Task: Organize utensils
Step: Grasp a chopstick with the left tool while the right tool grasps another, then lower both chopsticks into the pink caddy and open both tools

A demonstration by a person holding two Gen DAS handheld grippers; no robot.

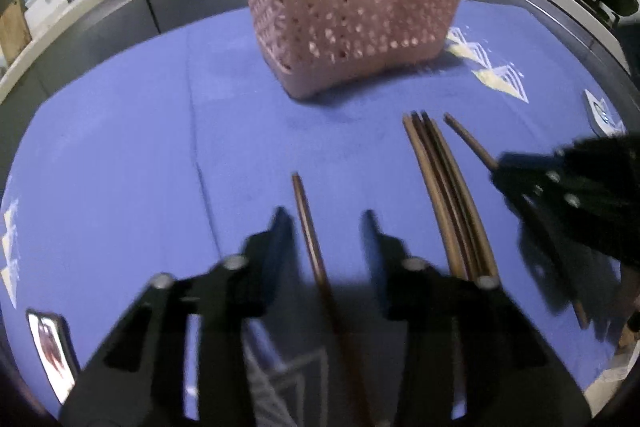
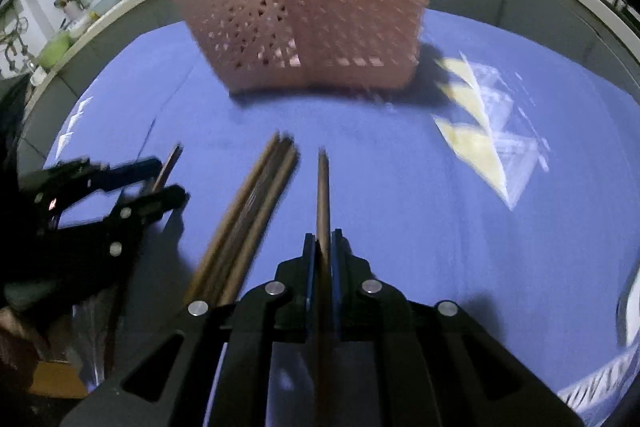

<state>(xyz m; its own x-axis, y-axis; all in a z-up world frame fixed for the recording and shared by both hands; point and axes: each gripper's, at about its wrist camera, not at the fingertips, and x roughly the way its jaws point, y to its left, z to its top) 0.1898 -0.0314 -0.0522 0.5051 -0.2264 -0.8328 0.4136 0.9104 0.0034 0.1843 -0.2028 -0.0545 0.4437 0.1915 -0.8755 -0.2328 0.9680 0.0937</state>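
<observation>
Brown chopstick (image 2: 323,195) clamped in R hand-held gripper (image 2: 323,247), L hand-held gripper (image 1: 326,227) open

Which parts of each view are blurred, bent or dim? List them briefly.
Left wrist view: fisheye curves the blue tablecloth edge; the left gripper and right gripper are smeared by motion, the pink utensil basket fairly sharp. Right wrist view: that basket and the white-yellow pattern streak sideways. Both views are dim, with dark corners.

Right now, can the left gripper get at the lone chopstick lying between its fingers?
Probably yes. The left gripper stands open astride the lone chopstick on the blue cloth, with nothing between pads and stick.
</observation>
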